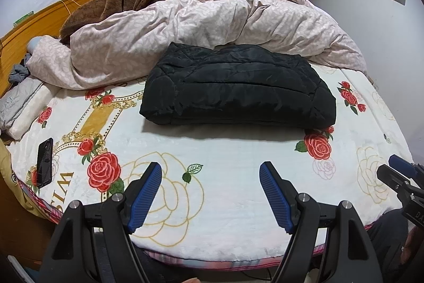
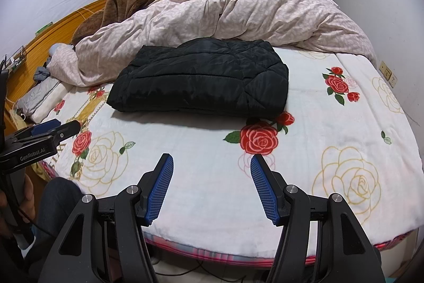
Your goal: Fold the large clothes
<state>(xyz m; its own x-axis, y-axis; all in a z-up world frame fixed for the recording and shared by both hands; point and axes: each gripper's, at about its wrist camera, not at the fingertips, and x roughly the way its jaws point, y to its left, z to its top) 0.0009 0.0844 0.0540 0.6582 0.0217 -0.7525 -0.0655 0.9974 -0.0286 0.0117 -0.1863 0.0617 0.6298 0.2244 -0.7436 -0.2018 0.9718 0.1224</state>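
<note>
A black quilted jacket (image 1: 238, 86) lies folded into a thick rectangular bundle on the rose-patterned blanket (image 1: 225, 177) of the bed; it also shows in the right wrist view (image 2: 204, 78). My left gripper (image 1: 210, 167) is open and empty, held over the blanket's near edge, well short of the jacket. My right gripper (image 2: 212, 159) is open and empty too, near the bed's front edge, apart from the jacket. The right gripper also shows at the right edge of the left wrist view (image 1: 397, 171), and the left gripper at the left of the right wrist view (image 2: 53, 129).
A crumpled pink duvet (image 1: 206, 25) lies just behind the jacket, with a brown fleece blanket (image 1: 116, 1) beyond. A black phone (image 1: 44, 162) rests on the blanket's left side. Folded grey clothes (image 1: 18, 105) lie by the wooden headboard (image 1: 39, 20).
</note>
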